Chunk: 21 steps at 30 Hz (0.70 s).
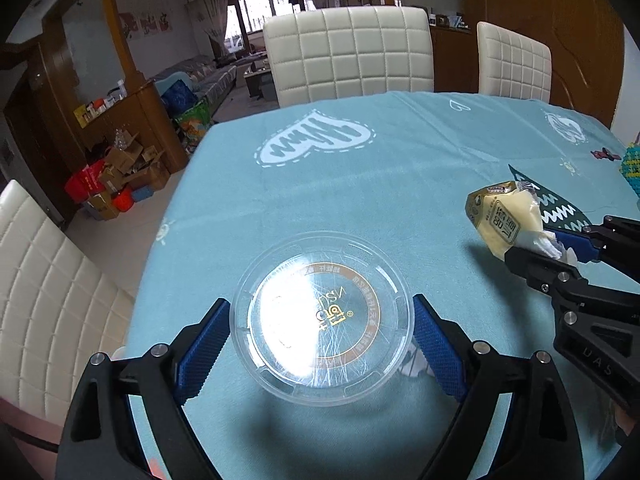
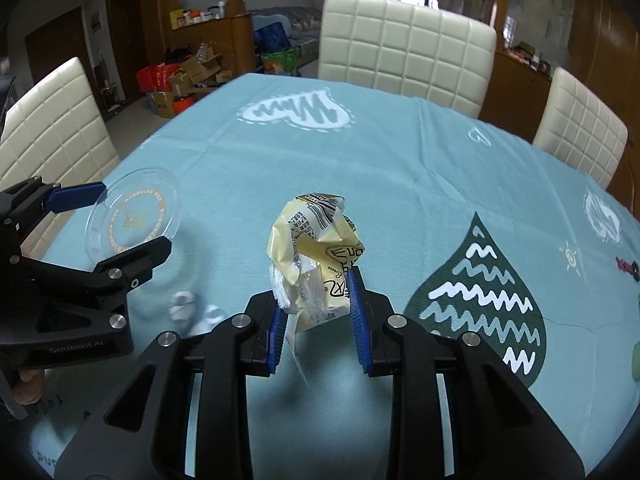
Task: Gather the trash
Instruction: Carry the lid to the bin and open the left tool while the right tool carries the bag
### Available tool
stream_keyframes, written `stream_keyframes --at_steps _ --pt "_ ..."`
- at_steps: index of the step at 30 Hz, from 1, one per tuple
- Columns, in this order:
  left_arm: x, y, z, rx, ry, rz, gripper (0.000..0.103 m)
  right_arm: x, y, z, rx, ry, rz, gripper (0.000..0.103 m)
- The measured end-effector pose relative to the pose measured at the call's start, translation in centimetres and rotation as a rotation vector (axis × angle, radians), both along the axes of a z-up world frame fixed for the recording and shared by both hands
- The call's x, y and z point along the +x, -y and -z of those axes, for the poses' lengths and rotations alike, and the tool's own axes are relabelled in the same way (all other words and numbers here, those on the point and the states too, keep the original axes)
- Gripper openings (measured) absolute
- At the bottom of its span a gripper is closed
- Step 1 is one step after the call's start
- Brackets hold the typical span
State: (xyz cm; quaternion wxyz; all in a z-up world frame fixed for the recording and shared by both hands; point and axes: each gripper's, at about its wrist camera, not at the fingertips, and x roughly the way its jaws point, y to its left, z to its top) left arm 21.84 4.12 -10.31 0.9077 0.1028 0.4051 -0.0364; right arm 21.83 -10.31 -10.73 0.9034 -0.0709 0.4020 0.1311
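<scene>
Left claw (image 1: 322, 344), lower centre of left view, clamped wide across clear plastic lid (image 1: 322, 322), lifted off tabletop (image 1: 400, 168). Right claw (image 2: 318, 316), lower centre of right view, pinches crumpled yellow wrapper (image 2: 316, 248), raised likewise, likely for carrying to bin. Cream chairs (image 1: 348, 52) beyond.

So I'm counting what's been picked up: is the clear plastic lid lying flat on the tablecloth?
No, the clear plastic lid sits tilted between the left gripper's pads, raised off the tablecloth.
</scene>
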Motion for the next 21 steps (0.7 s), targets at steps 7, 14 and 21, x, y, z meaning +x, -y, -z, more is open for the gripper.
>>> stream_keyframes --at_steps 7,14,21 --pt "-2.8 -2.1 -2.2 -0.001 0.047 -0.033 0.086 -3.0 -2.5 -2.5 -0.027 0.052 -0.054 0.03" --pt "-6.0 -4.5 -4.0 -0.008 0.097 -0.074 0.086 -5.6 -5.1 -4.4 -0.043 0.095 -0.091 0.03" --pt "-8.6 -8.1 -4.9 -0.015 0.125 -0.135 0.086 -7.8 -9.0 -5.4 -0.065 0.12 -0.154 0.03"
